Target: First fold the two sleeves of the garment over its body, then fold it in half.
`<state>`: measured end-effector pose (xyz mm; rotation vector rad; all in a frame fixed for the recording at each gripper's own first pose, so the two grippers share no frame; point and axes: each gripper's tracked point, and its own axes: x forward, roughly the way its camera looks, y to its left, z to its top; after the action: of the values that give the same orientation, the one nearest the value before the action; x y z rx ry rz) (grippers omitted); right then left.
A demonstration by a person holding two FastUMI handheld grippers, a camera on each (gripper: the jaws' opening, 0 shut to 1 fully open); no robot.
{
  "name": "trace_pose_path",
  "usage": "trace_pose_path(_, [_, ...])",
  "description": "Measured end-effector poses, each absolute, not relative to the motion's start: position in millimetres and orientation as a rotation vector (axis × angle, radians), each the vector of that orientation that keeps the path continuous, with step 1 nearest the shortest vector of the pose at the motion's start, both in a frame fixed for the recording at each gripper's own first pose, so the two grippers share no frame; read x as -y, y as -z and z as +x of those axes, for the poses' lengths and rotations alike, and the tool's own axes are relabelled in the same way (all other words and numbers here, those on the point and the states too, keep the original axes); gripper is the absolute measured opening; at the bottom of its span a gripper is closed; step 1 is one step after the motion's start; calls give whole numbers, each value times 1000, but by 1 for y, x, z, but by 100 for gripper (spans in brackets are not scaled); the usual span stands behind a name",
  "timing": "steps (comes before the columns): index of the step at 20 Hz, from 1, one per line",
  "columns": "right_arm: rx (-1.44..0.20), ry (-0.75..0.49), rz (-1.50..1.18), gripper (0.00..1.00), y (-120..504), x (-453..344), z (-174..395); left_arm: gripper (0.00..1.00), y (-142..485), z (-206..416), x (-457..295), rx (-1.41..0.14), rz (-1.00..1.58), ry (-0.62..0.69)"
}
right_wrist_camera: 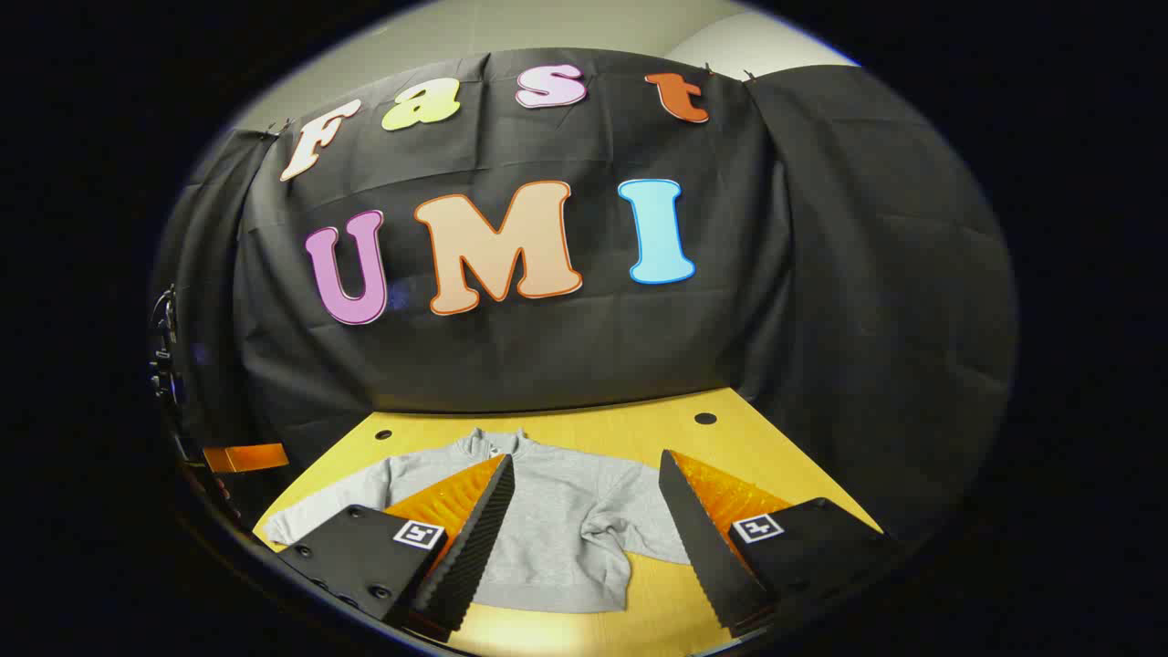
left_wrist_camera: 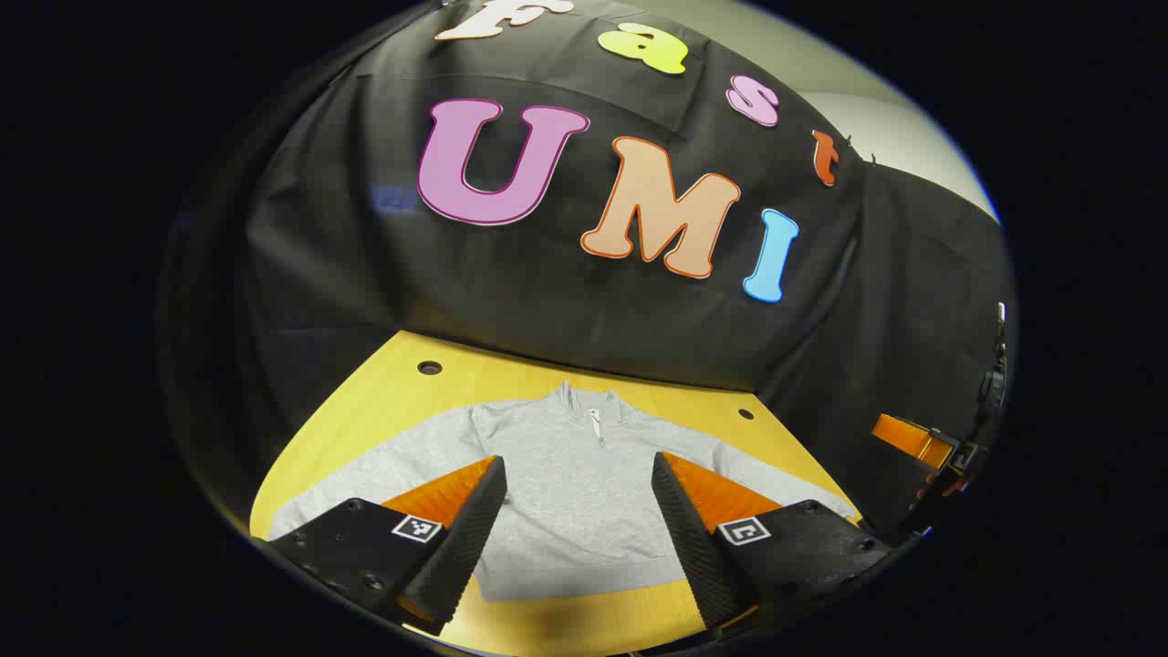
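Observation:
A grey zip-neck sweatshirt (left_wrist_camera: 575,493) lies flat on the yellow table (left_wrist_camera: 429,401), collar toward the back wall, both sleeves spread out sideways. My left gripper (left_wrist_camera: 579,479) hovers above its chest, open, nothing between the fingers. In the right gripper view the same sweatshirt (right_wrist_camera: 557,529) lies ahead, its right sleeve bunched near the body. My right gripper (right_wrist_camera: 587,474) is open above the garment's right half and holds nothing. The other gripper shows at the far right edge (left_wrist_camera: 922,443) of the left gripper view and at the far left edge (right_wrist_camera: 242,456) of the right gripper view.
Black cloth walls close the booth behind and on both sides of the table. Small round holes (left_wrist_camera: 429,368) (right_wrist_camera: 704,418) sit in the tabletop near its back corners. Bare yellow tabletop (right_wrist_camera: 730,438) lies to the right of the garment and along the front edge.

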<state>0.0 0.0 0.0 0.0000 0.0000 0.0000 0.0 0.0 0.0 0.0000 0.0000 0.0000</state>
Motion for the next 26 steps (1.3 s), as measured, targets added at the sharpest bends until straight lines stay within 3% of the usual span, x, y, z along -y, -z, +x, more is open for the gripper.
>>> trace_pose_path(6, [-9,32,1,100,5,15,-2,93,13,0,-2,-33,-31,-5])
trace_pose_path(8, [-19,25,6,95,8,14,-2,94,13,0,-4,-34,-28,-11])
trace_pose_path(18, [-46,46,6,98,15,46,-2,94,24,4,-5,-77,-5,-24])
trace_pose_path(22, [-70,76,29,98,23,88,-1,94,26,9,-1,-83,6,-9])
trace_pose_path(26, [-140,208,58,95,49,167,-2,94,25,12,-4,-98,23,-26])
